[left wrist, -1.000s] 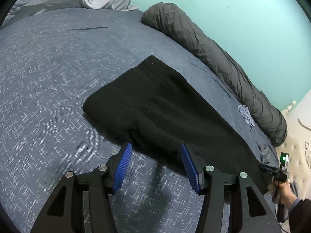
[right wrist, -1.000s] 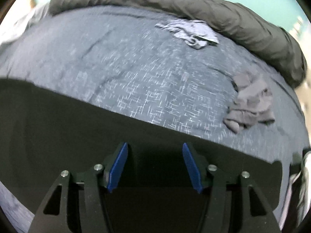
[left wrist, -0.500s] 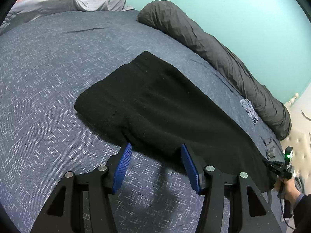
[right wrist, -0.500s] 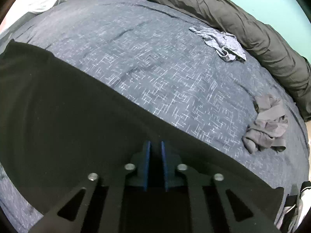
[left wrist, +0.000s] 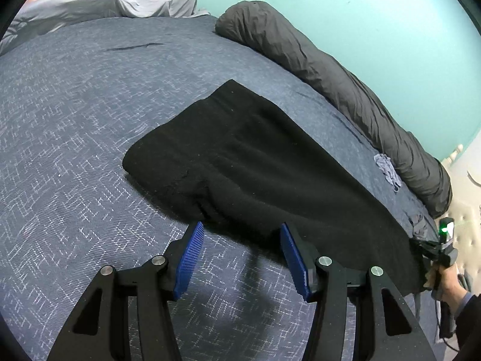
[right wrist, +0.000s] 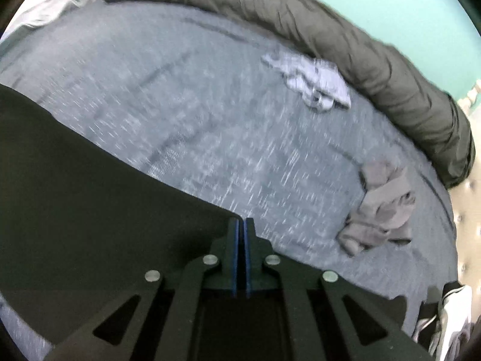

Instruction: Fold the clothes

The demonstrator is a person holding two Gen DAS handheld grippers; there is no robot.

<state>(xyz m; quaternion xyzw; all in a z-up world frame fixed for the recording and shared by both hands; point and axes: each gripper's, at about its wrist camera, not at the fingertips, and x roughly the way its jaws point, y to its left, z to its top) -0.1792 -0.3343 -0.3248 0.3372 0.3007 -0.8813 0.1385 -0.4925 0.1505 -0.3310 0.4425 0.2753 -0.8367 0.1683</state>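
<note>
The bed [left wrist: 75, 126] carries a black garment [left wrist: 255, 162] spread flat ahead of both tools; to fold it well, the lifted end should travel low and square over the far end, edges matched; the right tool [right wrist: 240, 225] is clamped on the garment's near edge, seemingly at a corner, though blur hides the bite; the left tool [left wrist: 240, 258] hangs with jaws apart and empty, the garment's hem just beyond its tips; it should pinch there before the lift.
</note>
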